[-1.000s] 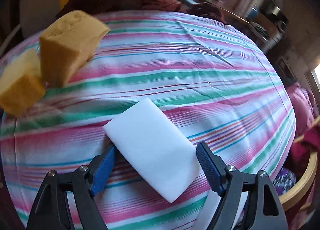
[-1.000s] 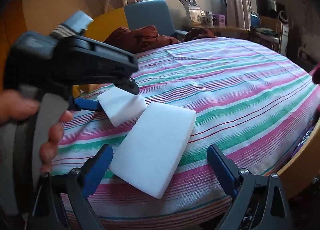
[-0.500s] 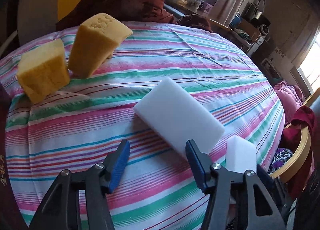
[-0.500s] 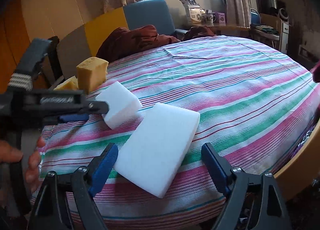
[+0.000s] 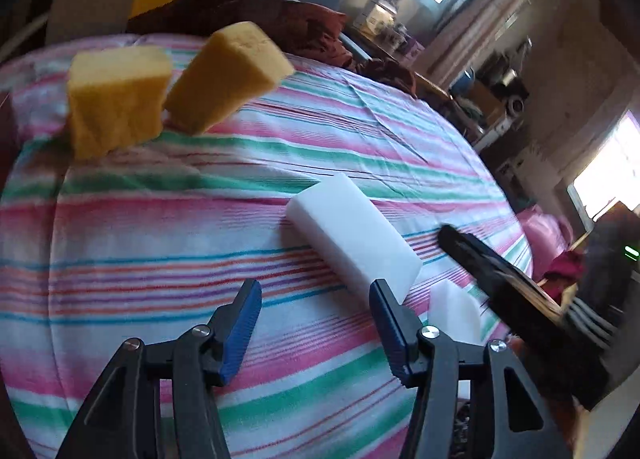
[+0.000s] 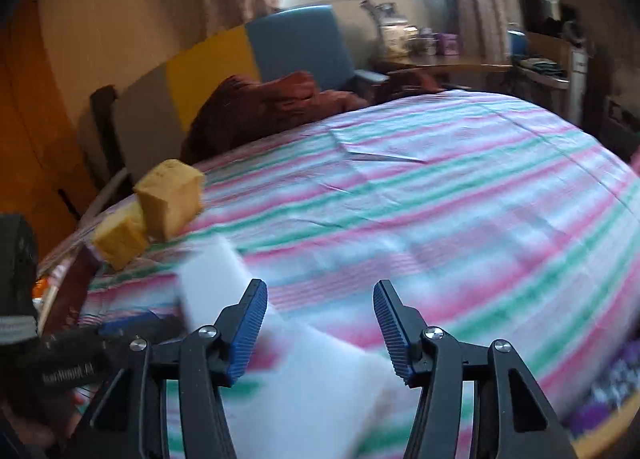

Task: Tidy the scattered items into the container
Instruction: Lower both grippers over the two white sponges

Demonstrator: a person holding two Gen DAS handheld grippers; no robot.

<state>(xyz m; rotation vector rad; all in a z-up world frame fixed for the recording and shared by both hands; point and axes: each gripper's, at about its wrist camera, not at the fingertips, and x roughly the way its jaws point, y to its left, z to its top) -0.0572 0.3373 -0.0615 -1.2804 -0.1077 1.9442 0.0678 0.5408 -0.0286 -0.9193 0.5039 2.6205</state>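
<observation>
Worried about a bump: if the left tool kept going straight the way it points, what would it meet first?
Probably the striped cloth. The left tool, jaws closing on nothing, aims at bare cloth, with the white block just right of its line, though depth is uncertain.

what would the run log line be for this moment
left gripper: closing, empty | right gripper: closing above flat white sponge, no grip | white block: on striped cloth | yellow sponges: on cloth | container: unseen

Striped cloth (image 6: 460,199) open rightward, yellow sponges (image 5: 120,99) crowd far-left edge
</observation>
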